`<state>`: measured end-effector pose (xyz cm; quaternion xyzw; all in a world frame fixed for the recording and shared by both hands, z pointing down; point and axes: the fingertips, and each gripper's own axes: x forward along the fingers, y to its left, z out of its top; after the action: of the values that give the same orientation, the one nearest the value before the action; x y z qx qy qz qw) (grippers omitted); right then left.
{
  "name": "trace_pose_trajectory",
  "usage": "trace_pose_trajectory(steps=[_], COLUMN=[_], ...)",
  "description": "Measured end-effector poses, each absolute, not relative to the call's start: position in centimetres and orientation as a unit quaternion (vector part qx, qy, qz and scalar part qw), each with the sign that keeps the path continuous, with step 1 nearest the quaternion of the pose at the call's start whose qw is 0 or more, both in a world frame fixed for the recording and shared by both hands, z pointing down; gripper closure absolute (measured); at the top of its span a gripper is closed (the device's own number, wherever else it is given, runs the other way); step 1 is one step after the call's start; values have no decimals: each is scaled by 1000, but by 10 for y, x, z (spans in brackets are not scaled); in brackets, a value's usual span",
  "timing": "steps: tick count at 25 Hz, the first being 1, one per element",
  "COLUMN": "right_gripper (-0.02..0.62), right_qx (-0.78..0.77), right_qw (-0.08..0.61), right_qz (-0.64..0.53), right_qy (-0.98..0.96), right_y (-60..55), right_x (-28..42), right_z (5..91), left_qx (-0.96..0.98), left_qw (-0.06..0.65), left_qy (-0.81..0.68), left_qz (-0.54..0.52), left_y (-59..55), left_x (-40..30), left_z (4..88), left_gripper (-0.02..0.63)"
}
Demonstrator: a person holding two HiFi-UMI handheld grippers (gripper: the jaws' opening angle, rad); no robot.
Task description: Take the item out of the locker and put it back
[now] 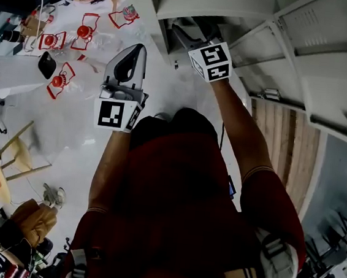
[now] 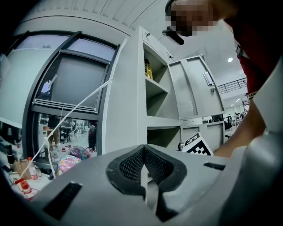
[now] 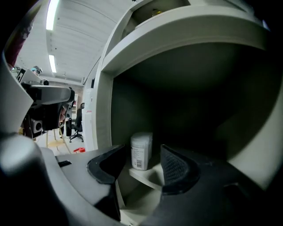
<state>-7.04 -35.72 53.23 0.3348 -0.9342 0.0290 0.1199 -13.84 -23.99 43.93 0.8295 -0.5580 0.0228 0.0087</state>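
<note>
right tongs (image 3: 142,155): jaws spread wide, nothing gripped. They're pushed into a dark compartment of the locker (image 2: 128,97), aimed a bit downward.
white bottle (image 3: 141,141): the task's item. It stands upright on a small pale shelf (image 3: 148,175) inside that compartment and shows up in the gap between the right jaws, but further in - neither pad touches it.
left tongs (image 2: 143,154): jaws closed right up against each other, empty. Held out level beside the locker, well clear of the compartment.
locker doors: at least one grey door (image 2: 196,88) is swung open, seen from the left gripper view.
upper compartment: there's a yellowish bottle (image 2: 148,69) up there - can't make out what it is.
person: red shirt (image 1: 181,185), right arm (image 1: 242,130) stretched toward the locker, with the right marker cube (image 1: 211,60) at its opening.
floor: some red-and-white bits (image 1: 59,80) scattered off to the left in the head view.
</note>
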Motion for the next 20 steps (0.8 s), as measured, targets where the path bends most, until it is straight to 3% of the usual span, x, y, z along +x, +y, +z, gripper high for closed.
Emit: trace_pose_trajectory(steps=[6,20], right_gripper=[373,462], right_qx=[346,356], right_qw=[116,85], right_qz=[28,17], right_qy=[-931,-930], right_y=[-340,-294], right_x=[-57,-53], right_z=[502,422], left_qx=[838,847], left_qw=[12,21], left_qy=[-545,-531], left_qz=[20,6], left_y=[-236,-229], left_x=[-130,-129], left_z=[422,375], left_gripper=[600,600])
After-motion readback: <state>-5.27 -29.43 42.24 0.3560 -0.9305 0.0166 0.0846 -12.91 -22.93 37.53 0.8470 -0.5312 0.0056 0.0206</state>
